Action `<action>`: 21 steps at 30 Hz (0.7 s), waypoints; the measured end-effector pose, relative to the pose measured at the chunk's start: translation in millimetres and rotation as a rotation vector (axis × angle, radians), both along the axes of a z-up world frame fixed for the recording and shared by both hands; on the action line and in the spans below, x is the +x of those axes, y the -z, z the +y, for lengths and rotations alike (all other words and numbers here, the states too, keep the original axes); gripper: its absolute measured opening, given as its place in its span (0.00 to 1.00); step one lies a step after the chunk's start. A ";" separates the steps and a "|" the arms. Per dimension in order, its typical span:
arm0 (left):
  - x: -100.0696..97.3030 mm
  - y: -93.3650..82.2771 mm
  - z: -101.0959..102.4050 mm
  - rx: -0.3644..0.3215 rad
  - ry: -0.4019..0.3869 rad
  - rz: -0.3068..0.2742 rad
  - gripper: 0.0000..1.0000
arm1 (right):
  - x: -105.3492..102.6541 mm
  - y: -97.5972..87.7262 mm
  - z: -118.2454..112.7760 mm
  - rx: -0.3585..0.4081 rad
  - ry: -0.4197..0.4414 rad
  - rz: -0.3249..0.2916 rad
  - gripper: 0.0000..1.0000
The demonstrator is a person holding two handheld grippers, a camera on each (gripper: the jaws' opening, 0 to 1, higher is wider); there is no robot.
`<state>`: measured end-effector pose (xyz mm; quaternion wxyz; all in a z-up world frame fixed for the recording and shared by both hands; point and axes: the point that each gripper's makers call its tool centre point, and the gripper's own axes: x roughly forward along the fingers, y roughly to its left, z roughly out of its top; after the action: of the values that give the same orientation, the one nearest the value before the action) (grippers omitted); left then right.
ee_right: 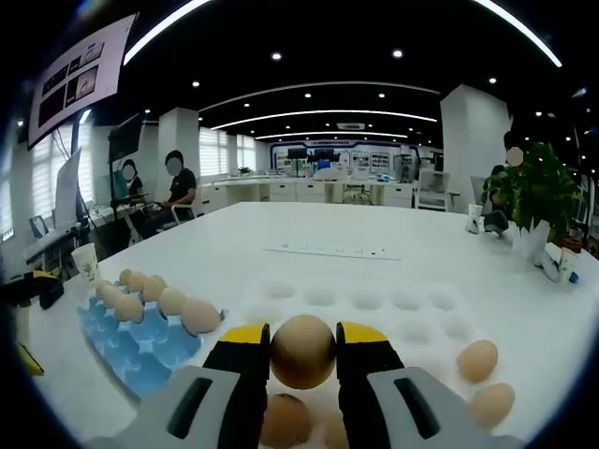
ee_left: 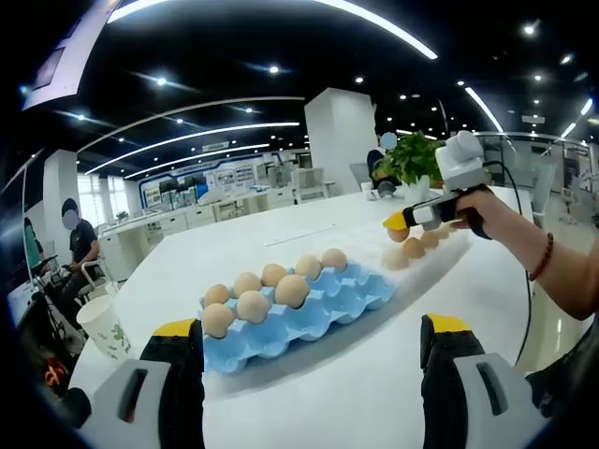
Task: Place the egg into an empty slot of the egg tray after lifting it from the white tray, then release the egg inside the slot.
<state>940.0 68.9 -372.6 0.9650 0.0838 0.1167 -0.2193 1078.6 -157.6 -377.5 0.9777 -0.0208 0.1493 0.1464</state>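
in the right gripper view the right tool [ee_right: 302, 348] rises from the bottom centre, its yellow-tipped jaws clamped on a brown egg [ee_right: 303, 351] from both sides. behind it the white tray [ee_right: 374, 301] lies on the white desk [ee_right: 374, 238], most of its hollows bare; further eggs sit in it at the lower right of the frame [ee_right: 477, 360] and just below the held egg [ee_right: 285, 421]. at the lower left the blue egg tray [ee_right: 140, 348] carries a row of eggs [ee_right: 199, 316] along its far side, with empty slots nearer the camera. a paper cup [ee_right: 85, 262] stands at the left edge. a wall poster [ee_right: 82, 77] at the upper left has writing too small to read.

in the left gripper view the left tool [ee_left: 314, 351] stands with its jaws wide apart and nothing between them, the blue egg tray lying beyond them at frame centre. at the right a hand [ee_left: 487, 210] holds the right tool over blurred eggs, in front of a potted plant [ee_left: 412, 159].
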 end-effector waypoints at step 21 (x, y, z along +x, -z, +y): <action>2.7 1.0 -2.8 0.000 0.013 0.012 0.99 | -7.1 -10.4 59.9 0.042 -0.152 -0.006 0.29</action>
<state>942.7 66.1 -373.6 0.9628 0.0834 0.1221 -0.2263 1071.5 -97.7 -367.1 0.9643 -0.0119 0.1414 0.2234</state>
